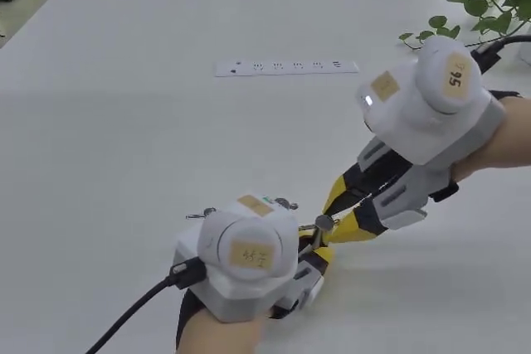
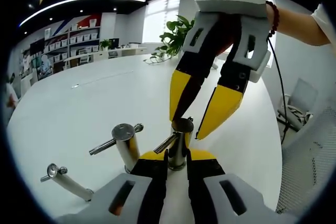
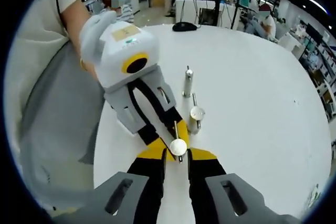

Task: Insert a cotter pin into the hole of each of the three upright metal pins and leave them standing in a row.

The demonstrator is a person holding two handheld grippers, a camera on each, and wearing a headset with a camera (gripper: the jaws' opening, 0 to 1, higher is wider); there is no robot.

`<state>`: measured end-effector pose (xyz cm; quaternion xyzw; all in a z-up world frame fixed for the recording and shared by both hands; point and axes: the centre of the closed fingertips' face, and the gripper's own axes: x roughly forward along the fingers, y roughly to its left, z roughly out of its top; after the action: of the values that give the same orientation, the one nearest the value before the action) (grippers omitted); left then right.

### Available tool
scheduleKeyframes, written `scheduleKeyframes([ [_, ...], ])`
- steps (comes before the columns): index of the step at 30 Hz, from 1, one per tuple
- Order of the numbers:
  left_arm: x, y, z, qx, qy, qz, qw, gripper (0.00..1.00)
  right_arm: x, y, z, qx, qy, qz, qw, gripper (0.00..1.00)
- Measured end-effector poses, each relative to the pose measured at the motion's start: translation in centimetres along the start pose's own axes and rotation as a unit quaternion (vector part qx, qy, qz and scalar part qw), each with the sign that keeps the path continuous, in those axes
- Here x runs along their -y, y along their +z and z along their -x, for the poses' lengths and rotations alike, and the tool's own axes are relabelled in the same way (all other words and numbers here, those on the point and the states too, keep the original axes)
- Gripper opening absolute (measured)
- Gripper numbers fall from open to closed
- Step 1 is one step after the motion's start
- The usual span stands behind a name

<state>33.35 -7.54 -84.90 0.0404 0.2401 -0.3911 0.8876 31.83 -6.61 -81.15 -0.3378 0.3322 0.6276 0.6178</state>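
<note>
One upright silver metal pin [image 2: 179, 145] stands gripped low in the left tongs [image 2: 178, 157]. Right tongs [image 3: 179, 155], narrow, sit around its top, where a thin cotter pin [image 2: 163, 144] pokes sideways; whether they pinch, I cannot tell.

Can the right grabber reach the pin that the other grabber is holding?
Probably yes. The right gripper has its fingers either side of the top of the near pin, which the left gripper grips low down, leaving the top free.

Silvery pins upright in row: near pin [image 2: 178, 151], middle pin [image 2: 127, 150], far pin [image 2: 71, 184]; cotter pin [image 2: 105, 146] through middle's head.
</note>
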Motion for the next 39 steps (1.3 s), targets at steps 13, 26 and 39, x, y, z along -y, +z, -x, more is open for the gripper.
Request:
scheduleKeyframes([
  [13,0.0,-0.1,0.0,-0.003,-0.002,0.006,1.0000,0.12,0.1,0.2,-1.1,0.021,-0.012,-0.002,0.9997,0.15],
  [26,0.0,-0.2,0.3,-0.008,-0.002,0.011,0.9999,0.14,0.1,0.3,-1.2,0.037,-0.022,-0.022,0.9989,0.13],
  [39,0.5,-0.1,1.4,-0.013,-0.008,0.024,0.9996,0.19,0.3,0.3,-1.0,0.037,-0.028,-0.022,0.9987,0.13],
])
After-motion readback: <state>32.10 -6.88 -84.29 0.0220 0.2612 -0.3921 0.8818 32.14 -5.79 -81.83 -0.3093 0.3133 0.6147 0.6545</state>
